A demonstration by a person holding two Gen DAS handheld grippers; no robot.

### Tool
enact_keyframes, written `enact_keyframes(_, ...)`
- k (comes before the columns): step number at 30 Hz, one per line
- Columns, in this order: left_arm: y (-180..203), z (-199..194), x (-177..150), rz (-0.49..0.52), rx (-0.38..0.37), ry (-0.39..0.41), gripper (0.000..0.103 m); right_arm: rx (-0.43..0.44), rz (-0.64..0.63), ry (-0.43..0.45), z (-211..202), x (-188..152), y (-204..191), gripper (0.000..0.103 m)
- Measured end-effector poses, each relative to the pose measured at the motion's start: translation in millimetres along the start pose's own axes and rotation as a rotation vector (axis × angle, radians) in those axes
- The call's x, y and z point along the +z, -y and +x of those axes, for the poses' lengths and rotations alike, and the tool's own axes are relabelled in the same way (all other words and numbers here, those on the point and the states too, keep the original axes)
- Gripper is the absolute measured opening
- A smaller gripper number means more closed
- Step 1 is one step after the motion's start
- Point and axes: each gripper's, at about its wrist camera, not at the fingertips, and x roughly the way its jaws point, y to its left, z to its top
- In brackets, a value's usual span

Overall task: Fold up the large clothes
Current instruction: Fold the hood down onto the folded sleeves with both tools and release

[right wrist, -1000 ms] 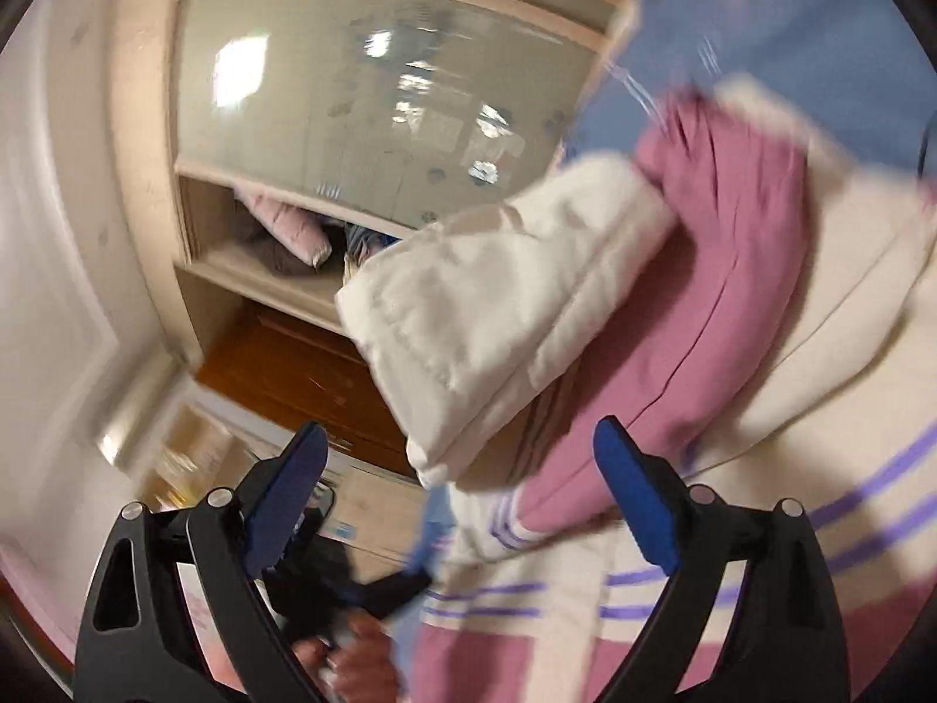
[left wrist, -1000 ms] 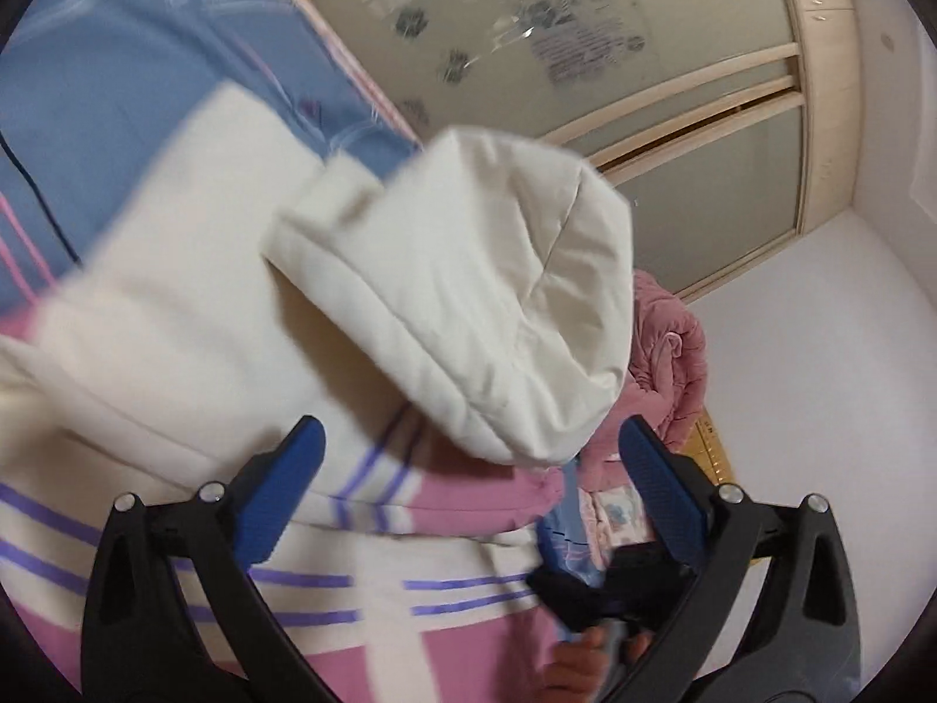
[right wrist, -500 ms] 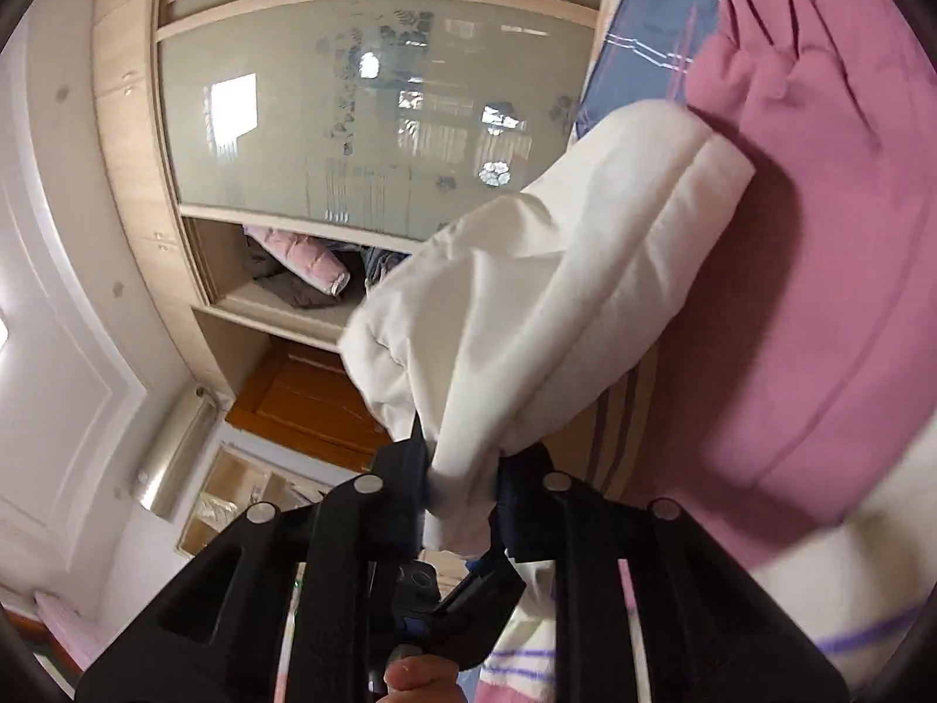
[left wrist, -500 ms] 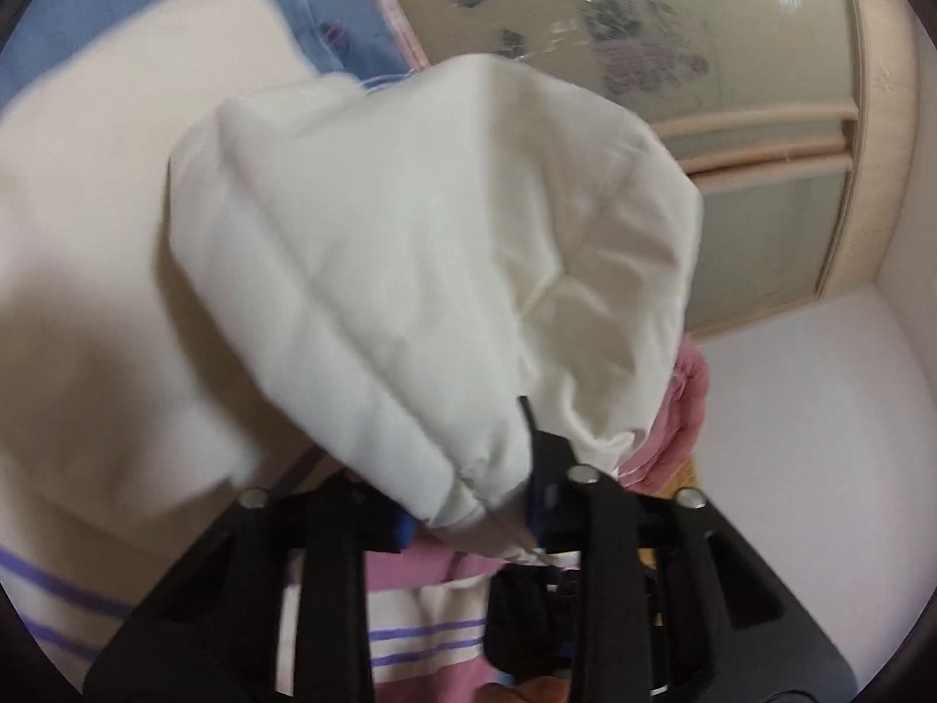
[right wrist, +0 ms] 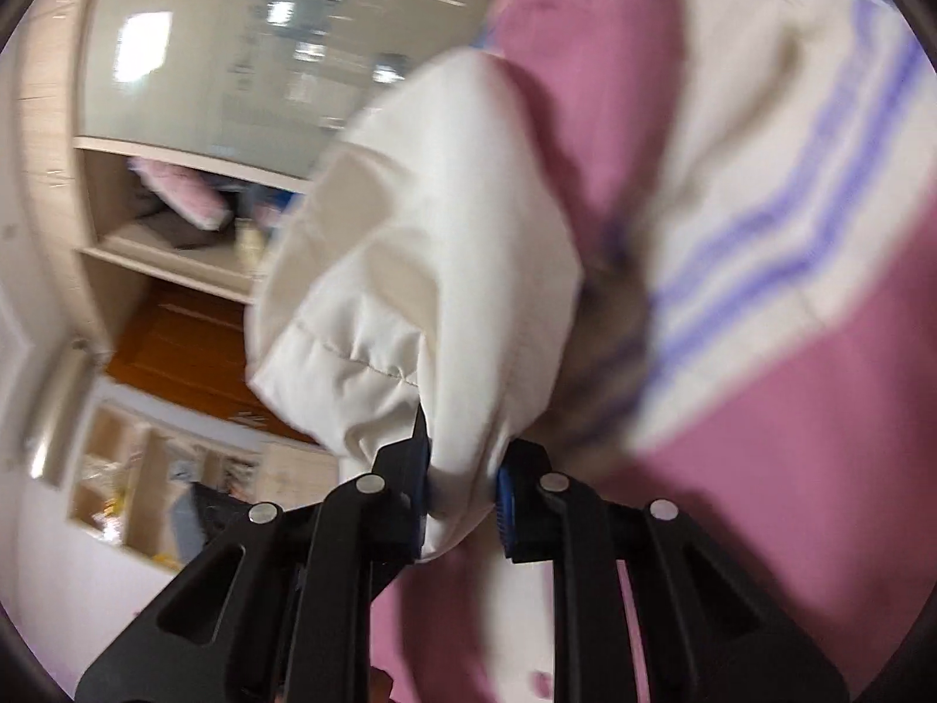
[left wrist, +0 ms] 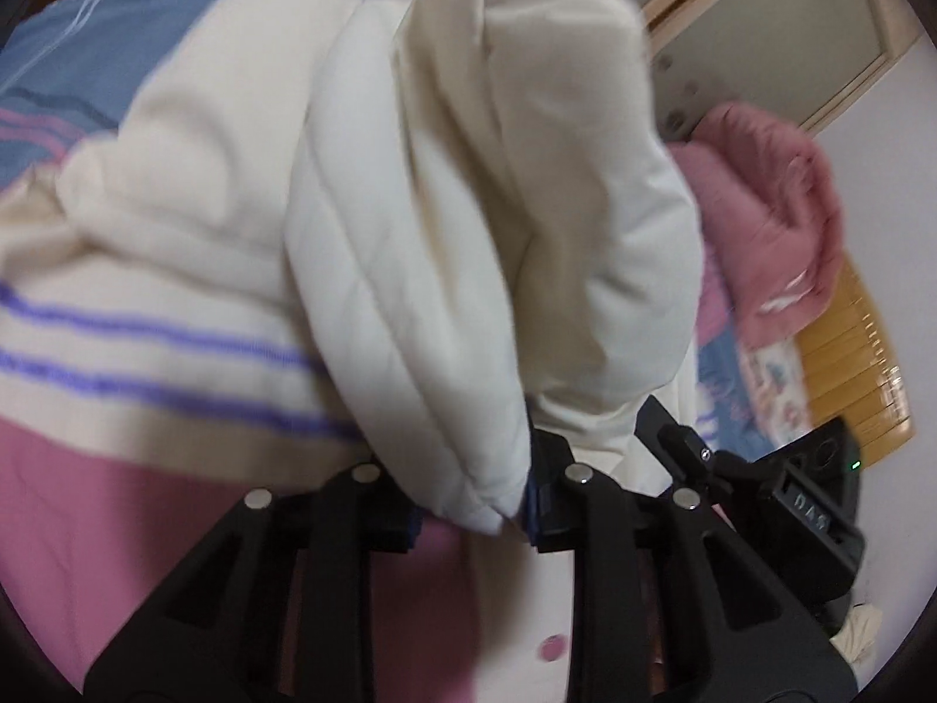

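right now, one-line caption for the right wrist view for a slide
Right gripper shut on the cream hood of a pink and cream striped hoodie, wardrobe behind.

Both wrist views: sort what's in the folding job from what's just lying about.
In the job: cream hood, pink and cream striped garment, left gripper, right gripper.
Lying about: pink quilted jacket, blue bedsheet, wardrobe shelf clutter.

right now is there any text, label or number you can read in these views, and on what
Right gripper body, a small window at: some characters, seen upside down and too blurred to read for sure.
Cabinet glass: printed marks, too blurred to read.
Hood, clamped by both grippers (left): no label showing.
Nothing else carries text.
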Motion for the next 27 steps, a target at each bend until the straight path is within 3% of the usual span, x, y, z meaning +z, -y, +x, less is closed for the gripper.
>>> enact_keyframes(4, 17, 16, -4, 0.116, 0.11, 0.003, 0.028, -0.149, -0.128, 0.025, 4, 0, -11, 0.018)
enact_keyframes(6, 17, 24, -1, 0.108, 0.125, 0.001, 0.028, -0.205, -0.197, 0.017, 11, 1, -15, 0.019)
enact_keyframes(8, 18, 26, -2, 0.107, 0.121, 0.011, 0.028, -0.214, -0.244, -0.014, 11, 3, -22, 0.028)
enact_keyframes(10, 19, 28, -1, 0.099, 0.108, 0.021, 0.029, -0.231, -0.316, -0.015, -8, -4, -39, 0.068)
enact_keyframes(13, 18, 27, -2, 0.108, 0.107, 0.026, 0.029, -0.343, -0.552, 0.106, -39, -9, -90, 0.084)
enact_keyframes(16, 24, 32, -9, 0.128, 0.113, 0.033, 0.03, -0.361, -0.777, 0.172, -35, -4, -153, 0.087)
enact_keyframes(19, 12, 24, -13, 0.136, 0.095, 0.046, 0.036, -0.354, -0.945, 0.139, 6, 5, -194, 0.087)
enact_keyframes(22, 11, 22, -17, 0.165, 0.073, 0.063, 0.045, -0.434, -0.965, 0.039, 59, 31, -186, 0.087)
enact_keyframes(23, 12, 20, -18, 0.18, 0.066, 0.065, 0.047, -0.5, -0.953, -0.019, 83, 41, -174, 0.087)
enact_keyframes(25, 9, 13, -18, 0.177, 0.034, 0.065, 0.061, -0.582, -0.908, -0.074, 104, 55, -150, 0.087)
enact_keyframes(27, 5, -3, -15, 0.159, 0.0, 0.069, 0.069, -0.594, -0.845, -0.14, 113, 63, -114, 0.088)
